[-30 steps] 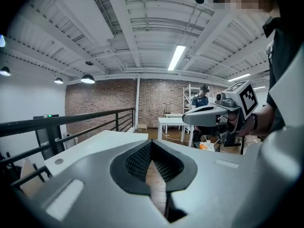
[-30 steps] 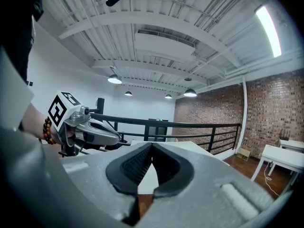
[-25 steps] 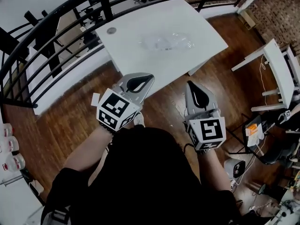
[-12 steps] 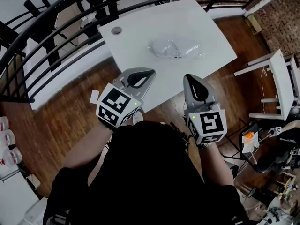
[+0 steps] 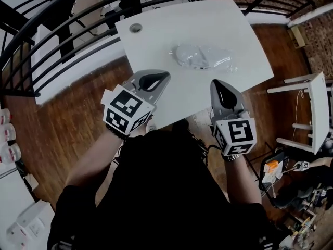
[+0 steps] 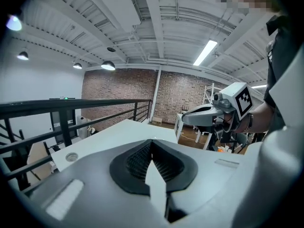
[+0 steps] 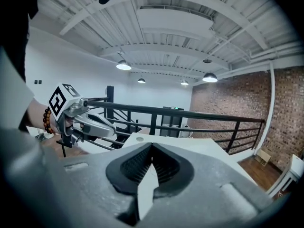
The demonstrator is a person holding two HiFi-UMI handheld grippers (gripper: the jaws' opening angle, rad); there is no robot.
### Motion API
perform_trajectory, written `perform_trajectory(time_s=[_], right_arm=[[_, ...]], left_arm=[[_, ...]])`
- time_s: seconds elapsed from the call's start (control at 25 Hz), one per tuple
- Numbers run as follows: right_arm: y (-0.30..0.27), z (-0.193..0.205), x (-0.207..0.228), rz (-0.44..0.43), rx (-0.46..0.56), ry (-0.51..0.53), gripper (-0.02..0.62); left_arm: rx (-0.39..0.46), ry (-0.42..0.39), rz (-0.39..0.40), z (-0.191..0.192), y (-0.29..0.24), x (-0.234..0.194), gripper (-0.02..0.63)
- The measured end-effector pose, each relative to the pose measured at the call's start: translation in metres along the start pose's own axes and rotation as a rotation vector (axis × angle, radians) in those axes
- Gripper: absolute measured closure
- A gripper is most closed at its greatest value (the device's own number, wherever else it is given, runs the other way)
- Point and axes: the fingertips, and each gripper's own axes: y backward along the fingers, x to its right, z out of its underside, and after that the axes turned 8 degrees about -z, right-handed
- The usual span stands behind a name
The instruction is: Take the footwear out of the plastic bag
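Observation:
A clear plastic bag (image 5: 203,58) with pale footwear inside lies on the white table (image 5: 197,22), right of its middle. Both grippers hover at the table's near edge, short of the bag and not touching it. My left gripper (image 5: 162,77) is shut and empty, its tip over the table's front left part. My right gripper (image 5: 218,85) is shut and empty, just below the bag. In the left gripper view the jaws (image 6: 152,145) meet, with the right gripper (image 6: 209,115) beyond. In the right gripper view the jaws (image 7: 152,148) meet too, with the left gripper (image 7: 90,122) at the left.
A black metal railing (image 5: 62,33) curves along the table's far and left sides. The table has a round cable hole (image 5: 136,28) near its far left corner. A small white side table (image 5: 316,108) stands at the right on the wooden floor (image 5: 67,119).
The table and bag have come lower and closer in the head view. Both grippers now reach the table's near edge. Their jaws stay shut.

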Motion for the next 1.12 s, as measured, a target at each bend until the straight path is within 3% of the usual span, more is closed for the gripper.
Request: perform_trajectory(time_s=[0.28,0.68,0.96,1.12], right_arm=[[-0.042,0.026,0.052,-0.133,-0.045,-0.004,0.604],[-0.111,0.068,0.079,-0.430,-0.116,0.040,0.604],[-0.142,0.089,0.086,-0.523,-0.168,0.049,0.604],[-0.159,0.097,0.090,-0.537,-0.200,0.062,0.604]], left_arm=[[-0.075,0.058,-0.095,0.007,-0.056,-0.017,0.569],[-0.225,0.149,-0.241,0.032,-0.140,-0.040,0.544],[-0.314,0.212,-0.330,0.054,-0.153,-0.064,0.528],[-0.350,0.229,-0.333,0.064,-0.165,-0.075,0.515]])
